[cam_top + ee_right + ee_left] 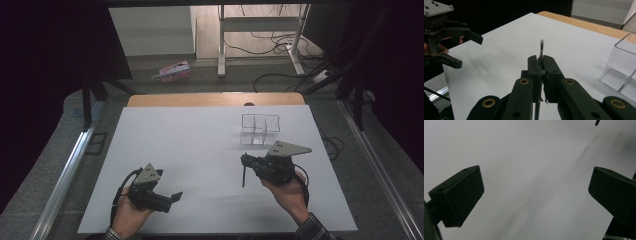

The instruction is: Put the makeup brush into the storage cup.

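The item in hand is a thin dark stick, possibly a small brush or swab, with a rounded tip that is blurred in the right gripper view. It is clamped between the closed jaws of the right gripper, tip projecting beyond them and tail running back beneath; in the high view it hangs down toward the surface. It is judged very light, slender and fairly stiff, though liable to pivot or slip in a narrow pinch, so the grip is best kept near mid-length, with the tip spared from pressure. The jaws are matte black plastic, blocky, on linked arms with brass-coloured pivots. To the right, close by, stands a clear plastic organizer with thin glossy walls and internal dividers, seemingly empty and easily tipped. The surface is smooth white sheet over a wooden top. The left gripper is held low, well apart, jaws spread wide and holding nothing.
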The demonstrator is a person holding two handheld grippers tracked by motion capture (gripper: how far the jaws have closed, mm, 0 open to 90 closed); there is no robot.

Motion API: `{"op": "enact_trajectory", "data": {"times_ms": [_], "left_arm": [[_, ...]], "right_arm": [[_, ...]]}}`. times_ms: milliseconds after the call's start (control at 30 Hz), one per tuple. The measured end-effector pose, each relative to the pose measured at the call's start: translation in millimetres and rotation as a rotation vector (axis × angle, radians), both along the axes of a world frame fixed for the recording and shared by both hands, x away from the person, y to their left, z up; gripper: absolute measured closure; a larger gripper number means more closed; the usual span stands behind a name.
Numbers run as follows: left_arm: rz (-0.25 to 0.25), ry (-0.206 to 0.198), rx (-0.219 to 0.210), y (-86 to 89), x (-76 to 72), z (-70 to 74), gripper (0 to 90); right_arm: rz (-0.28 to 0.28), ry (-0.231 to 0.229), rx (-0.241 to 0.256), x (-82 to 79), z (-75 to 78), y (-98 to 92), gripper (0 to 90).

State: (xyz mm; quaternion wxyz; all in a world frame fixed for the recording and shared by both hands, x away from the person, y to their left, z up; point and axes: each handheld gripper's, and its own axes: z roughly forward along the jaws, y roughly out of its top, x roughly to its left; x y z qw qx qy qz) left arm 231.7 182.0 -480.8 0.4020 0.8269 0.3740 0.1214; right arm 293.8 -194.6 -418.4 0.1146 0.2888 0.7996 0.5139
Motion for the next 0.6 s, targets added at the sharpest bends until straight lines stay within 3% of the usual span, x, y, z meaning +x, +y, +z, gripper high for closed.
{"op": "enact_trajectory", "data": {"times_ms": [433,600], "left_arm": [[0.043,-0.013,0.015,14.9,-5.1,-4.8,0.5],[0.073,-0.028,0.044,19.9,-6.0,-6.4,1.0]], "right_arm": [[-0.012,0.016,0.002,9.3,4.1,-6.4,84.7],[-0.025,0.022,-0.003,12.8,5.9,-8.4,84.7]]}}
